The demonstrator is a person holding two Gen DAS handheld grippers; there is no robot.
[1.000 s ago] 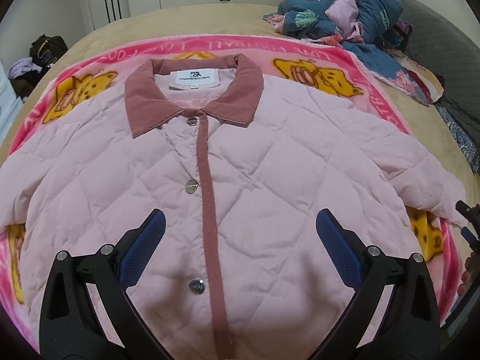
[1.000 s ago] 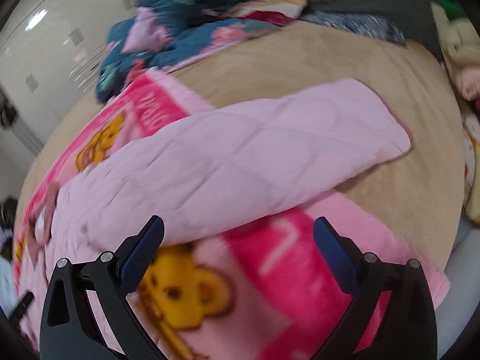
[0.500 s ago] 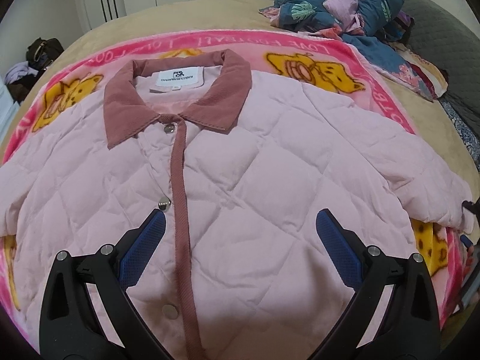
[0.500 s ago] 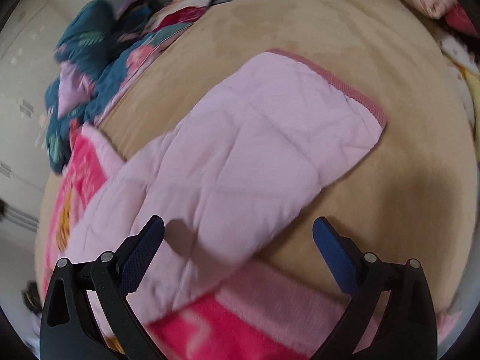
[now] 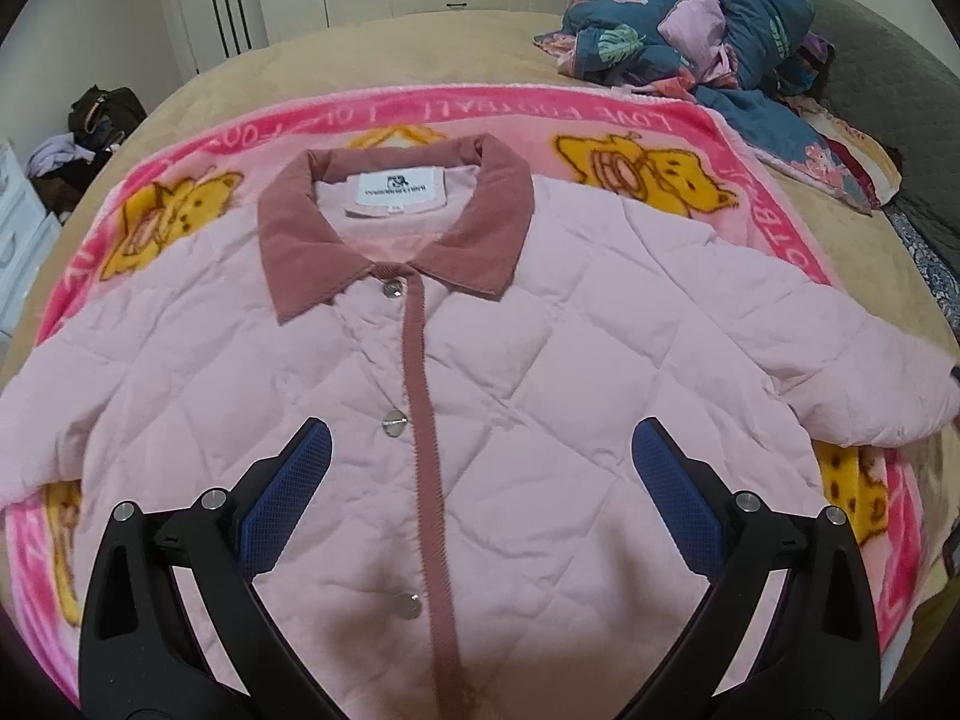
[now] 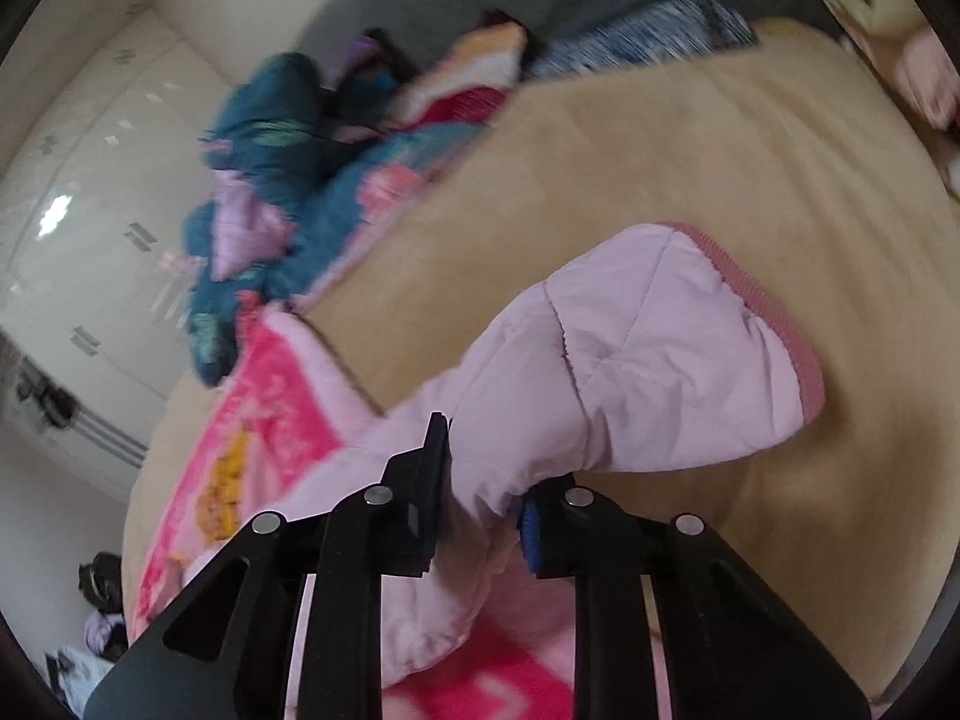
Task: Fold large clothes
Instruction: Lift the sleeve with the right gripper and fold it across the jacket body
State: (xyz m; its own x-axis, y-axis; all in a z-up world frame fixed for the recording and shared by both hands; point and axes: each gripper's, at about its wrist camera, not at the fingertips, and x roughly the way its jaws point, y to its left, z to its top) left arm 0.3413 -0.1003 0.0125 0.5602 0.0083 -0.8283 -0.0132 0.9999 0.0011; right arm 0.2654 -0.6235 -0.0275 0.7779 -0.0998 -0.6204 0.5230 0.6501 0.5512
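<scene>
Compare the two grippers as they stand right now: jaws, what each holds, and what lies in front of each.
The left gripper has its jaws wide apart and holds nothing; the right gripper has just been closing and pinches the jacket's sleeve.
The left gripper looks over the jacket's buttoned front; the right gripper faces the sleeve cuff over the tan bedspread.
Both have black arms with blue pads.

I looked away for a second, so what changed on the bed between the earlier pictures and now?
The right claw moved along the jacket's sleeve toward its cuff, and its jaws have just been closing; they now pinch the sleeve. The left claw stayed open above the pink quilted jacket, which still lies flat and buttoned on the blanket.
</scene>
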